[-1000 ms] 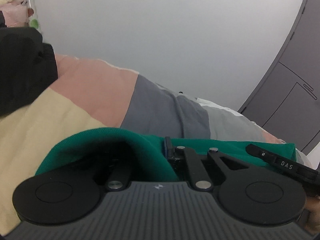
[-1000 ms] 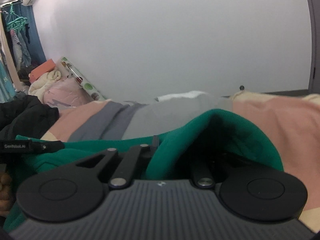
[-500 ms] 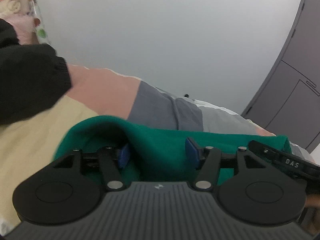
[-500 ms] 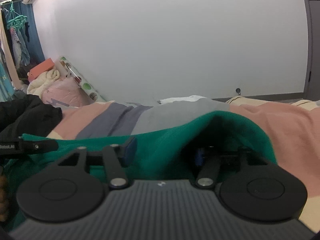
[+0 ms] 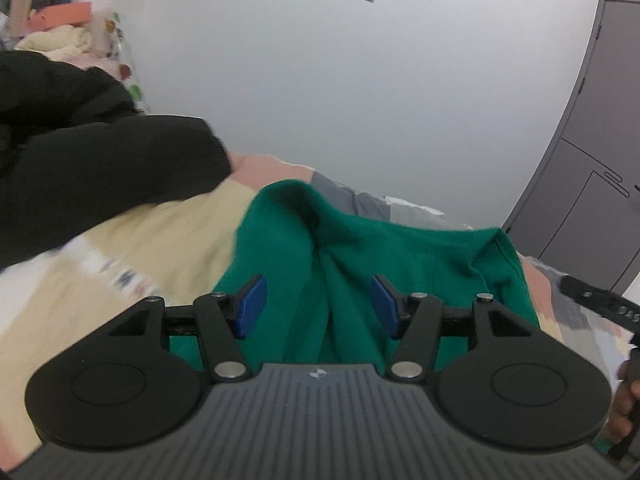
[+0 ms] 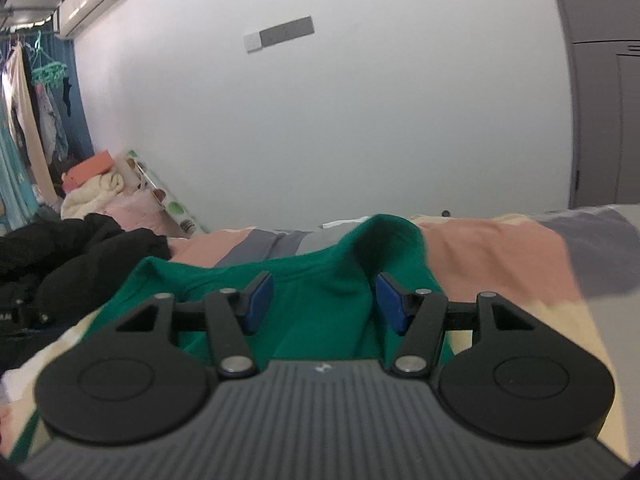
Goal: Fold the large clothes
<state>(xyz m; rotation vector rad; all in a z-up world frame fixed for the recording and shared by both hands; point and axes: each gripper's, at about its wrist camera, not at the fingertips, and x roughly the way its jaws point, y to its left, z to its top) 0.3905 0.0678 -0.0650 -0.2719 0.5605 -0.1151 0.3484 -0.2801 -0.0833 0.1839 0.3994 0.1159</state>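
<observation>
A green garment (image 5: 400, 256) lies bunched on the bed, with a raised fold at its far edge. My left gripper (image 5: 318, 304) is open just above and in front of it, blue pads apart, holding nothing. The same garment (image 6: 312, 300) shows in the right wrist view. My right gripper (image 6: 324, 300) is open over it, also empty. The right gripper's tip (image 5: 600, 300) shows at the right edge of the left wrist view.
The bed has a patchwork cover (image 5: 152, 240) of cream, pink and grey. A black garment (image 5: 88, 168) lies at the left, also in the right wrist view (image 6: 80, 256). Pillows and folded linen (image 6: 96, 188) sit by the white wall. A grey wardrobe (image 5: 592, 160) stands at the right.
Both grippers opened and let go of the green garment, then pulled back from it. The garment's edge dropped onto the bed and now lies in front of the open jaws.
</observation>
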